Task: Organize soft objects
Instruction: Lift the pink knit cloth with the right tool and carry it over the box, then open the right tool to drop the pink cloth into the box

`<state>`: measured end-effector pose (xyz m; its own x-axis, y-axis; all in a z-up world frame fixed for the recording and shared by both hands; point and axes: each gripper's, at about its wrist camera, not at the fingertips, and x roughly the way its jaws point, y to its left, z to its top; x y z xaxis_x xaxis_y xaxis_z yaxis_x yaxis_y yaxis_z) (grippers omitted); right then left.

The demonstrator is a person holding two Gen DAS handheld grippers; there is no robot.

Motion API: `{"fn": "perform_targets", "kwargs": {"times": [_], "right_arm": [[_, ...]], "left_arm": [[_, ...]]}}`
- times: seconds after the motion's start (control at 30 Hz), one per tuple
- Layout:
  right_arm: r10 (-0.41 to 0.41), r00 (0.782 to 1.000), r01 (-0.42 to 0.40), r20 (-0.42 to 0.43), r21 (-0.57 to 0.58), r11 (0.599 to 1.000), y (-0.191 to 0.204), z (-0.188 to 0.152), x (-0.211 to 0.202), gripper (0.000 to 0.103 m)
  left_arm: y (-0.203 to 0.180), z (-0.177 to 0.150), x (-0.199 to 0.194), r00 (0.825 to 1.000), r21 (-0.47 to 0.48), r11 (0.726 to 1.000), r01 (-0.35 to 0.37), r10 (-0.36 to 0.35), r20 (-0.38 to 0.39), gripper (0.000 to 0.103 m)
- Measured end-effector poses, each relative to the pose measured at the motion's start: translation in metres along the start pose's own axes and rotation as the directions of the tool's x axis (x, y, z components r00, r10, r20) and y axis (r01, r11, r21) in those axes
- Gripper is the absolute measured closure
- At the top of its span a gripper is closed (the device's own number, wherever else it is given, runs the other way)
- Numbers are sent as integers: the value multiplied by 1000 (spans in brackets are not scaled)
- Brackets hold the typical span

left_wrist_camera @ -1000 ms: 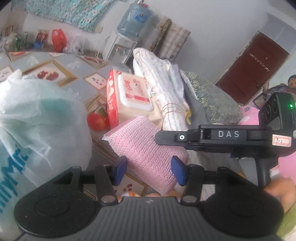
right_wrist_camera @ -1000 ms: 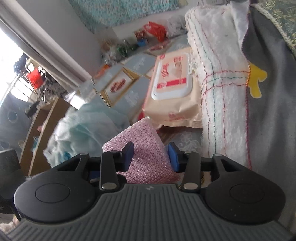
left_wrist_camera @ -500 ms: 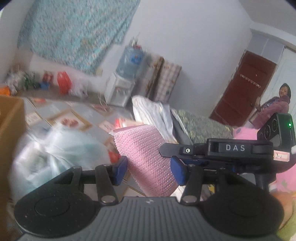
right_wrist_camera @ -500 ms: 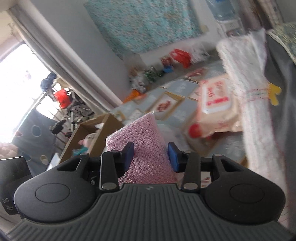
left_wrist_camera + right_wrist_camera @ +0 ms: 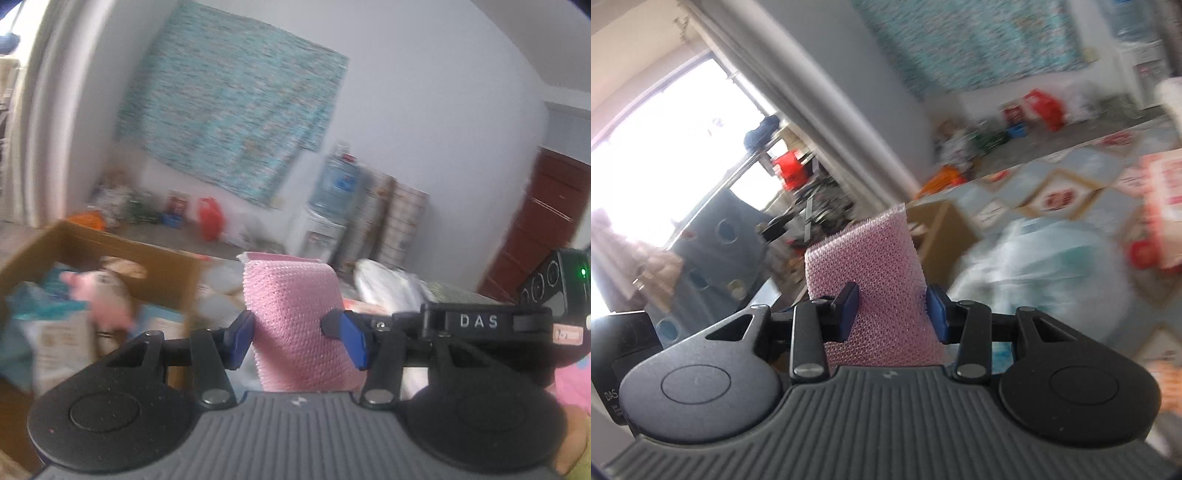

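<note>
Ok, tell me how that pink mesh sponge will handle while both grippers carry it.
The pink mesh sponge probably squashes easily: the left gripper pinches it narrower at the pads. Likely light, since it stands upright above the right gripper without drooping. Its knobbly mesh should resist slipping.

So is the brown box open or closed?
Open. In the left wrist view the cardboard box has no lid over it, and a pink plush toy and blurry packets show inside.
</note>
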<state>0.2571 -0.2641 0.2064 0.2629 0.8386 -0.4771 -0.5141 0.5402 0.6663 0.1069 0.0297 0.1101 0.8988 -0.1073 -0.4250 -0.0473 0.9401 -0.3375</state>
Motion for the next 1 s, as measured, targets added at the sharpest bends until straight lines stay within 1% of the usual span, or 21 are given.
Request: {"fn": "perform_targets", "kwargs": {"times": [0.13, 0.23, 0.37, 0.53, 0.63, 0.67, 0.7, 0.8, 0.87, 0.97, 1.0], "right_arm": [[64, 994, -63, -85, 10, 998, 28, -2, 57, 62], [89, 985, -84, -147, 39, 996, 42, -4, 101, 62], [82, 975, -68, -208, 71, 995, 47, -8, 150, 62], [35, 967, -10, -254, 100, 995, 39, -16, 191, 62], [-2, 959, 31, -283, 100, 995, 26, -16, 206, 62], [-14, 957, 42, -289, 93, 995, 22, -16, 209, 64], [-16, 958, 42, -286, 83, 996, 21, -15, 210, 62], [-20, 955, 44, -295, 77, 996, 20, -11, 213, 55], [-51, 955, 68, -292, 49, 996, 22, -9, 213, 55], [-34, 954, 54, -296, 58, 997, 19, -6, 212, 53], [-27, 955, 48, -295, 62, 997, 18, -4, 212, 51]], "left_arm": [[44, 13, -12, 996, -31, 996, -87, 87, 1, 51], [78, 21, -12, 990, -49, 989, -141, 140, -30, 51], [120, 28, 1, 981, -82, 981, -177, 169, -97, 53], [160, 30, 34, 968, -121, 975, -185, 159, -195, 56], [179, 27, 55, 956, -150, 971, -187, 145, -256, 58], [184, 25, 62, 951, -156, 970, -187, 140, -274, 58], [189, 21, 67, 947, -160, 967, -197, 145, -287, 58], [200, 13, 81, 936, -200, 960, -195, 122, -329, 57], [204, 11, 88, 931, -211, 957, -199, 118, -344, 57], [210, 11, 95, 927, -215, 955, -204, 118, -355, 57], [212, 10, 97, 925, -223, 953, -204, 113, -364, 57]]}}
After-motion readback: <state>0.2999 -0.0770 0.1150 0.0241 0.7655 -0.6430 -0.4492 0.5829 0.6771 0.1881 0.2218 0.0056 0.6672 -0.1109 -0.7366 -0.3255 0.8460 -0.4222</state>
